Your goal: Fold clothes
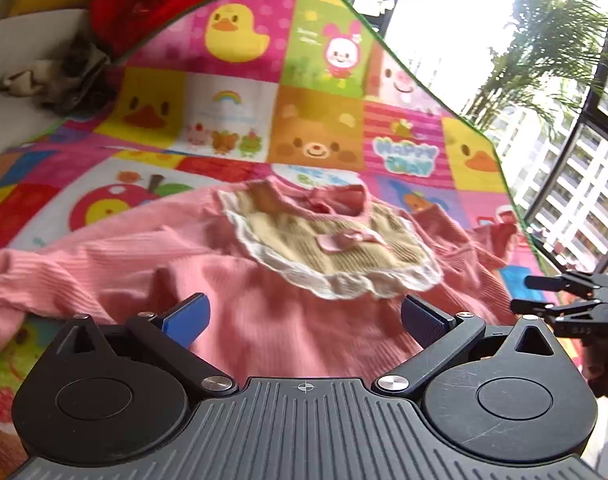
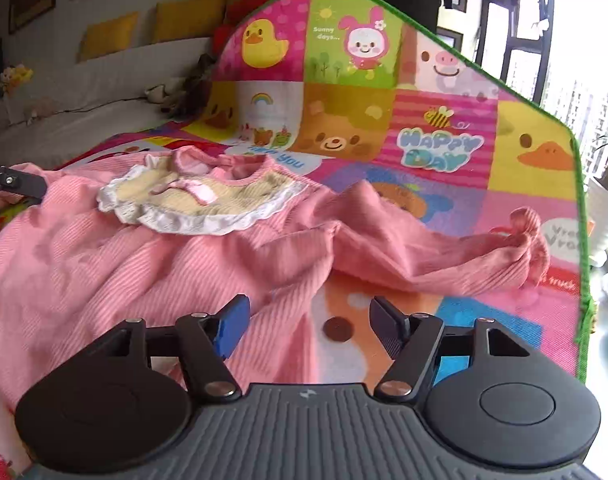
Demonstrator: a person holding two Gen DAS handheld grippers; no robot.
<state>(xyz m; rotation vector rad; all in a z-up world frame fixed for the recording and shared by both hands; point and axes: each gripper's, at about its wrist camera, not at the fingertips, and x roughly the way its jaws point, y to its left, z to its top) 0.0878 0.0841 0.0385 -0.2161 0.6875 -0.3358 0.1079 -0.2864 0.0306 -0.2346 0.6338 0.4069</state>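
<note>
Each hand-held tool had a dark grey ribbed housing across its base, flanked by two round black discs with a raised circular cap at the centre. On the left gripper [image 1: 304, 316] a small crosshair mark sat at the middle of the housing's front edge; the right gripper [image 2: 310, 328] bore a small lightning-bolt mark in the same spot. Black link bars ran forward from silver pivot screws to the fingers [image 1: 187, 314], which were faced with blue pads, with smaller silver screws near their roots. Triangular cut-outs pierced the black brackets outside the links. The discs showed fine scratches.
</note>
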